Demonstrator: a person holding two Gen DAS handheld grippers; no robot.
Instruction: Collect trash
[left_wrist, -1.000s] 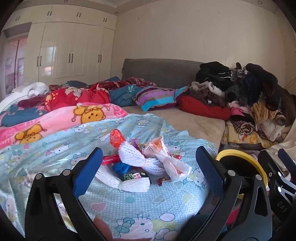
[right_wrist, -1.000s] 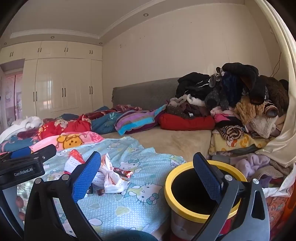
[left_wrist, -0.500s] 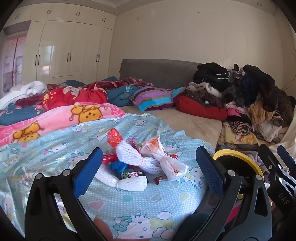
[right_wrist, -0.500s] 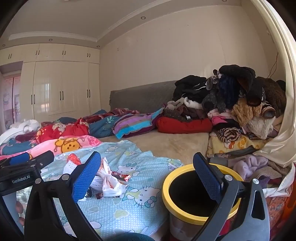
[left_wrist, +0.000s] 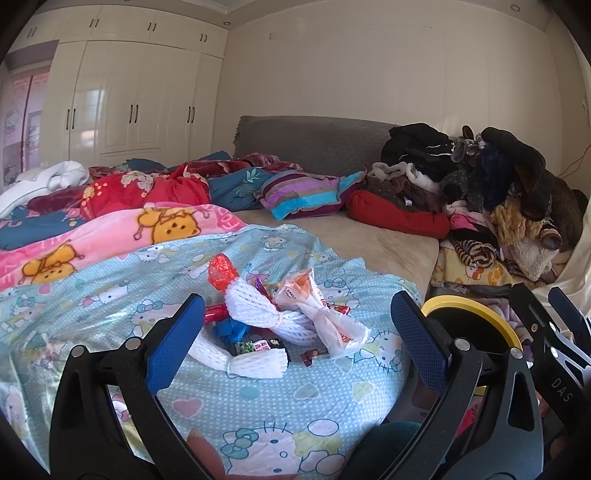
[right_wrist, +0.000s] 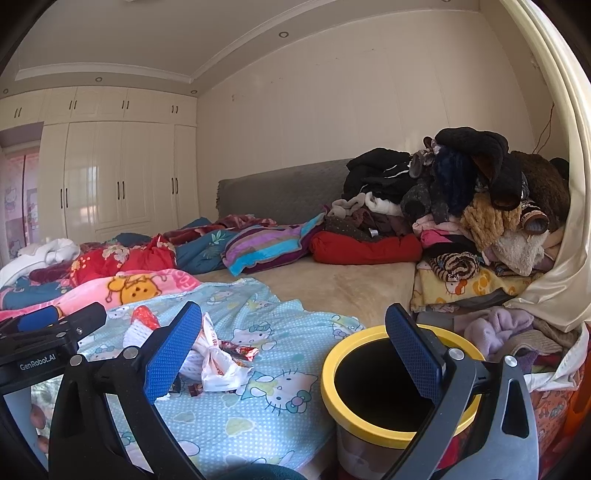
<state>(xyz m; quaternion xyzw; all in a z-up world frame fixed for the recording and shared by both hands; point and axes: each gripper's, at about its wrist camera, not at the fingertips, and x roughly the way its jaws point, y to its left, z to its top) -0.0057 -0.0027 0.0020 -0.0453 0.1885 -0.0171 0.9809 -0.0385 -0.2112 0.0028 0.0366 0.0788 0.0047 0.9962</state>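
A small heap of trash lies on the light blue cartoon quilt (left_wrist: 110, 295): white foam fruit nets (left_wrist: 255, 310), a crumpled white plastic bag (left_wrist: 325, 317), a red wrapper (left_wrist: 221, 271), a blue scrap (left_wrist: 229, 328) and small candy wrappers. My left gripper (left_wrist: 297, 332) hovers open just in front of the heap, holding nothing. Beside the bed stands a bin with a yellow rim (right_wrist: 369, 428). My right gripper (right_wrist: 291, 350) is open and empty, its right finger over the bin mouth. The plastic bag (right_wrist: 218, 369) and a red candy wrapper (right_wrist: 240, 350) show left of the bin.
Folded blankets and pillows (left_wrist: 303, 192) cover the far bed. A tall pile of clothes (right_wrist: 472, 206) rises at the right behind the bin. White wardrobes (left_wrist: 129, 99) line the back wall. The other gripper's body (right_wrist: 40, 354) sits at the right wrist view's left edge.
Both cameras drifted slightly, tilting upward so the room sits a little lower in frame. The trash heap and bin stayed put, and both grippers stayed open.
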